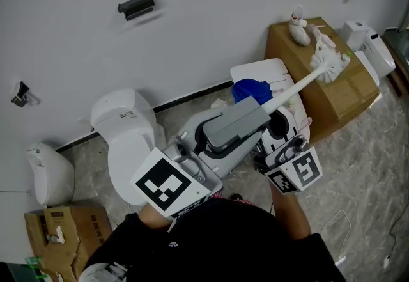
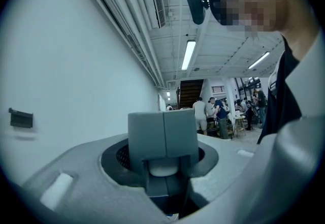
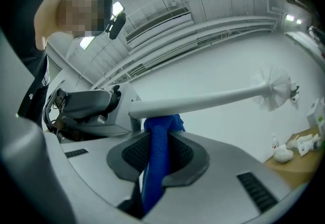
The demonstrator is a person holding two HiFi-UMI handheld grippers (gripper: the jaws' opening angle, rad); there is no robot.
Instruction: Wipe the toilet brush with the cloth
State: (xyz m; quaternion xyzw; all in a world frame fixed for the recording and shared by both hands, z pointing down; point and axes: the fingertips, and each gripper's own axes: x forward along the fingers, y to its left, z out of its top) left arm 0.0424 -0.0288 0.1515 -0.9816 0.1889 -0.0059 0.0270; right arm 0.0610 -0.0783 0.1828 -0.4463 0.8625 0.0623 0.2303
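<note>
The white toilet brush (image 1: 297,87) runs up and right, level in the air, to its bristle head (image 1: 330,63). My left gripper (image 1: 259,114) is shut on the handle's near end. In the left gripper view a grey block (image 2: 162,136) and a white rounded end (image 2: 162,168) sit between its jaws. My right gripper (image 1: 273,122) is shut on the blue cloth (image 1: 250,91), partly hidden behind the left one. In the right gripper view the cloth (image 3: 157,152) rises between the jaws and touches the underside of the handle (image 3: 203,101), close to the left gripper (image 3: 122,108). The bristles (image 3: 277,88) stand far right.
A white toilet (image 1: 124,140) stands against the wall at left, and a white lid (image 1: 262,71) lies below the cloth. A cardboard box (image 1: 335,98) with white items sits at right, beside another toilet (image 1: 370,50). A second box (image 1: 64,229) is at lower left.
</note>
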